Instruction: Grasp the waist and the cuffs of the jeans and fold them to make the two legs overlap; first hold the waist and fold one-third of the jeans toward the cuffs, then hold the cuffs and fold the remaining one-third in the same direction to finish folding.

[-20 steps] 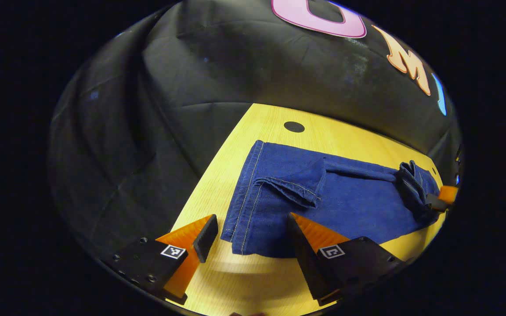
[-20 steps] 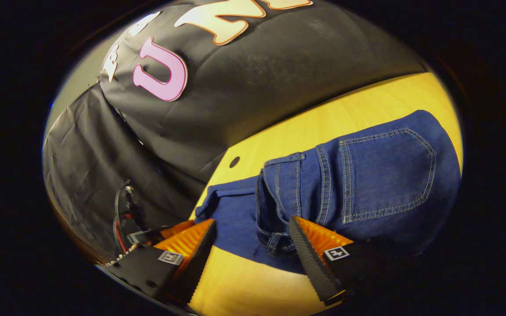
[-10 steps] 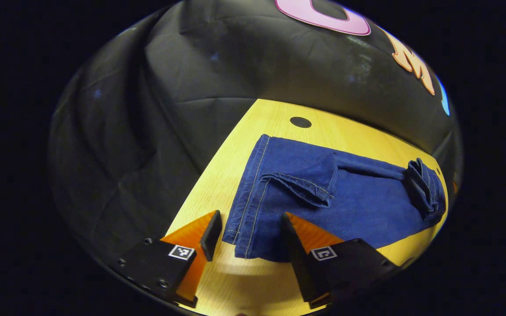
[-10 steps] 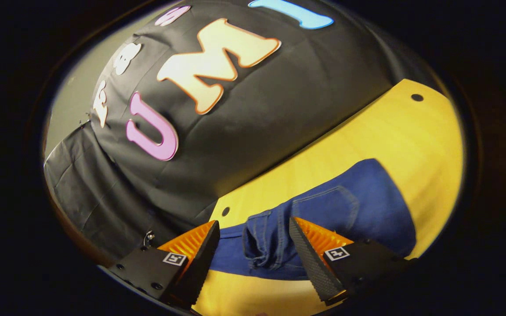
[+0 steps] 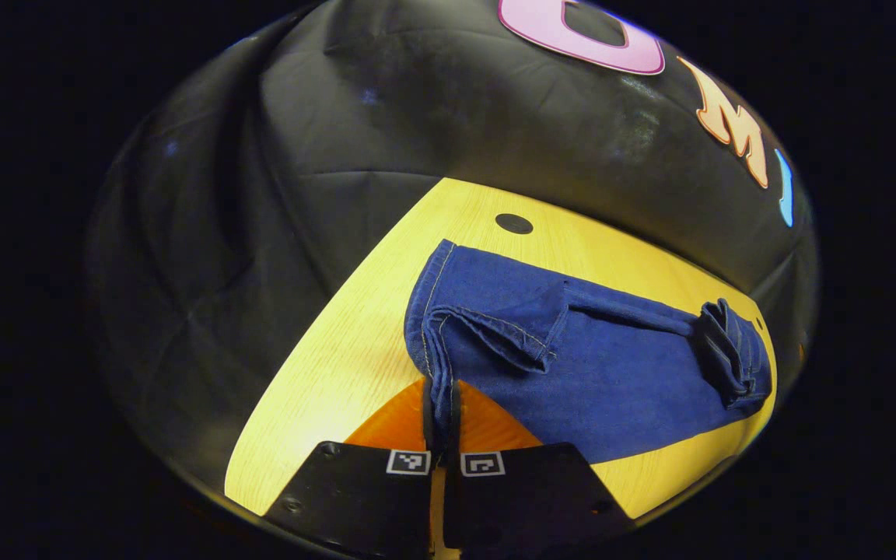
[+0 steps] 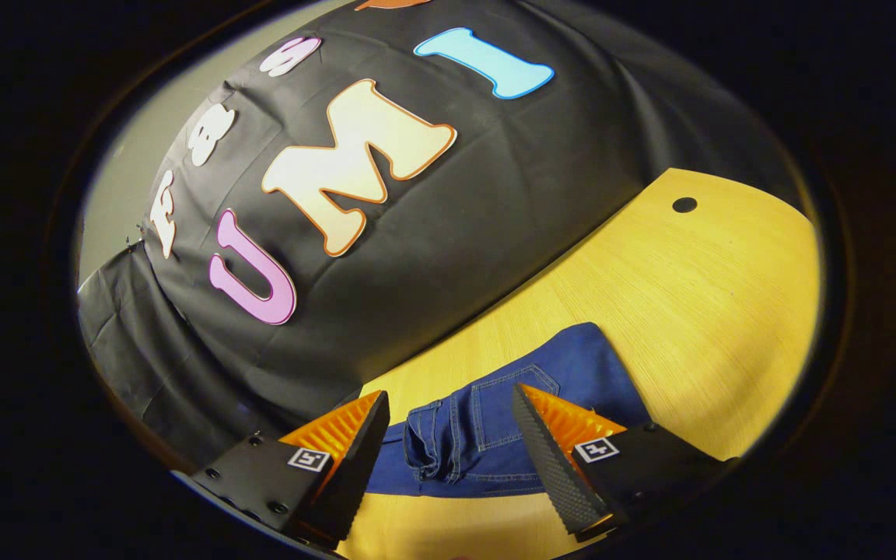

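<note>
Yellow wood-grain surface (image 5: 323, 365) under black cloth booth walls carries the jeans (image 5: 603, 389), laid out flat with the two legs already overlapped. In the left gripper view the left gripper (image 5: 440, 412) has its jaws pressed together on the cuffs (image 5: 436, 350), the hem edge pinched between them and rising slightly off the wood; judging by this, the grip is there so the cuff end can be carried over toward the waist. At the far end the waist (image 5: 728, 354) sits bunched and folded back over the legs, so the first third looks done. In the right gripper view the right gripper (image 6: 452, 451) hangs above the folded waist (image 6: 456, 439) with jaws apart and holding nothing, probably clear so the cuff fold can land
</note>
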A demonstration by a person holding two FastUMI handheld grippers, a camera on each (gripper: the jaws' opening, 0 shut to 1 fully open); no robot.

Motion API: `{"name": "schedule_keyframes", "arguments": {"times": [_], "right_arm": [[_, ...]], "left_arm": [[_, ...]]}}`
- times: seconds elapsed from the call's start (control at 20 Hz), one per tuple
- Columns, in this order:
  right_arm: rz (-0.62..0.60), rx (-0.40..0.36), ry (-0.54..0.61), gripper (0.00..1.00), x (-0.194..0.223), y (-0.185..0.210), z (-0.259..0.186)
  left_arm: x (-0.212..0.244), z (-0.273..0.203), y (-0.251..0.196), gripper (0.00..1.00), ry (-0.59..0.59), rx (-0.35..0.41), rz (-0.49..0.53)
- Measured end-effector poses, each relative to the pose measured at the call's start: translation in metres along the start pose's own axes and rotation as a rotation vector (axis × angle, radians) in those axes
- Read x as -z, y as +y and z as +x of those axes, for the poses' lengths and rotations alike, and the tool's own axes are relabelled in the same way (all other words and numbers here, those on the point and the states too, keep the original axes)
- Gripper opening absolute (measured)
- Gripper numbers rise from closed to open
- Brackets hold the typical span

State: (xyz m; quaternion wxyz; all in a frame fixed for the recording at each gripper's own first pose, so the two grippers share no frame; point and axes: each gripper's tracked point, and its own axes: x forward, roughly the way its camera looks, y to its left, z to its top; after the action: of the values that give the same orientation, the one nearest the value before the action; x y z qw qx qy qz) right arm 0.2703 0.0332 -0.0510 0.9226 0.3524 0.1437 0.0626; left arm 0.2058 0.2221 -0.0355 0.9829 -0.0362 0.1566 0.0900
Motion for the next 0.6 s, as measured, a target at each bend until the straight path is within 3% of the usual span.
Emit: {"name": "schedule_keyframes", "arguments": {"times": [0.2,0.35,0.55,0.6], "right_arm": [[-0.016,0.004,-0.028,0.98,-0.011,0.000,-0.017],[0.002,-0.001,-0.040,0.98,-0.018,-0.007,-0.034],[0.034,-0.019,-0.036,0.98,-0.027,-0.020,-0.053],[0.037,-0.025,-0.030,0.93,-0.032,-0.026,-0.056]], "left_arm": [[-0.016,-0.015,-0.019,0.00,0.002,0.088,-0.064],[-0.033,-0.045,-0.059,0.00,0.007,0.204,-0.113],[-0.069,-0.079,-0.114,0.00,-0.049,0.286,-0.105],[-0.076,-0.086,-0.131,0.00,-0.054,0.306,-0.110]]}}
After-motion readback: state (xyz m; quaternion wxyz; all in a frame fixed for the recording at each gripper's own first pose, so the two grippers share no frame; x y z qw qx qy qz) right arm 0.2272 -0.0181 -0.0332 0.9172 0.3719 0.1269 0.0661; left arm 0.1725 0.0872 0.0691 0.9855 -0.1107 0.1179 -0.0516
